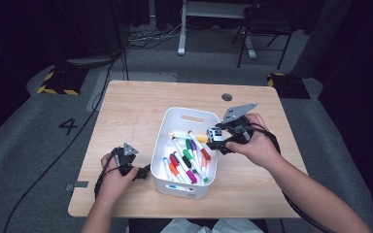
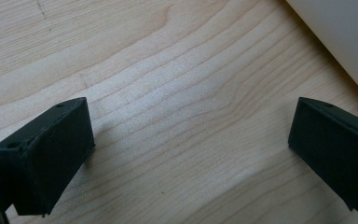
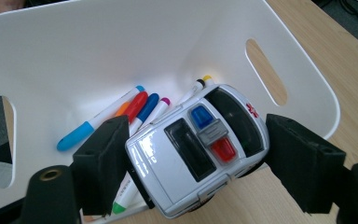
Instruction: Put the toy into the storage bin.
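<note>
The right gripper [image 3: 193, 163] clamps a white toy car [image 3: 196, 151] at the rim of the white bin [image 3: 121, 42], coloured markers [image 3: 140, 107] lying inside below it. The left gripper [image 2: 191, 158] rests wide open on the table [image 2: 168, 93], bin beside it.

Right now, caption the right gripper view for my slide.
Right gripper holds a white toy police car over a white bin of markers.

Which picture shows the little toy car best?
The right gripper view: the toy car is close up between the right gripper jaws, blue and red roof lights clear. The high view shows it small over the white bin rim.
</note>
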`<state>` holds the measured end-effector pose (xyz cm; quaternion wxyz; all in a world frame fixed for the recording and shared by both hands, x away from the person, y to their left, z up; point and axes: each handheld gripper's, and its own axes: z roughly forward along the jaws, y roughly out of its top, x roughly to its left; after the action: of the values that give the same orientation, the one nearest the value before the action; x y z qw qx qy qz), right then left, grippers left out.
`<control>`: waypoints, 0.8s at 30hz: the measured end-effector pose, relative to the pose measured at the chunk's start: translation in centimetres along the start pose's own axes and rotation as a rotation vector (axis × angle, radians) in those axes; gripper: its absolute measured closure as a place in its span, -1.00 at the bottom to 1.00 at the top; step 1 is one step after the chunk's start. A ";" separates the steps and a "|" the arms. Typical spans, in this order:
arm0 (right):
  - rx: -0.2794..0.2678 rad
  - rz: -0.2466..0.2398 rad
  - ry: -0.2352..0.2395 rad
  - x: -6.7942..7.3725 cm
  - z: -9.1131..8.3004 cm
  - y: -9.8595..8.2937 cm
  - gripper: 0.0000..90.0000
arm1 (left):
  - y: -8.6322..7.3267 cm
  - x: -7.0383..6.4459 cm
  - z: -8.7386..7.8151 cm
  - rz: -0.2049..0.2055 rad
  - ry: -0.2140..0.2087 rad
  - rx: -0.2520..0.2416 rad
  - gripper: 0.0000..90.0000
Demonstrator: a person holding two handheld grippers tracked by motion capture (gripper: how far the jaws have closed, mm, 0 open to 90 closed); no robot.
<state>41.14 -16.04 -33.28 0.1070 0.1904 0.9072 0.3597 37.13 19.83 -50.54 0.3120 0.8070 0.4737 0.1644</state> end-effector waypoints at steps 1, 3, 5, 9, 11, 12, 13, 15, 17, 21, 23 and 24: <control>0.000 0.000 0.000 0.0 0.0 0.0 -0.46 | 0.0 0.0 0.0 0.000 0.000 0.000 -0.99; 0.012 -0.002 0.003 0.0 0.5 0.2 -0.46 | 0.0 0.0 0.0 0.001 0.001 0.000 -0.99; 0.017 -0.005 0.003 0.0 0.8 0.3 -0.46 | 0.0 0.0 0.0 0.001 -0.002 0.001 -0.99; 0.033 0.014 0.007 0.1 1.6 0.5 -0.46 | 0.0 0.0 0.0 0.002 -0.002 0.002 -0.99; 0.058 0.010 0.009 0.1 2.2 0.7 -0.46 | 0.0 0.0 0.0 0.001 -0.002 0.001 -0.99; 0.068 0.005 0.010 0.1 2.4 0.7 -0.46 | 0.0 0.0 0.0 0.001 -0.002 0.001 -0.99; 0.068 0.005 0.010 0.1 2.4 0.7 -0.46 | 0.0 0.0 0.0 0.001 -0.002 0.001 -0.99; 0.110 0.005 0.009 0.2 3.0 0.8 -0.46 | 0.0 0.0 0.0 0.003 -0.002 0.002 -0.99; 0.132 0.006 0.008 0.2 3.2 0.8 -0.46 | 0.0 0.0 0.0 0.001 -0.001 0.001 -0.99; 0.159 0.002 0.016 0.1 3.9 0.8 -0.46 | 0.0 0.0 0.0 0.001 -0.002 0.001 -0.99; 0.176 0.007 0.020 0.2 4.2 0.8 -0.46 | 0.0 0.0 0.0 0.001 -0.002 0.001 -0.99; 0.176 -0.008 0.020 0.1 4.3 0.8 -0.46 | 0.0 0.0 0.0 0.003 -0.002 0.003 -0.99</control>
<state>42.68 -12.79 -35.81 0.0823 0.1919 0.9371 0.2799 37.13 19.84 -50.53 0.3111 0.8082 0.4724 0.1636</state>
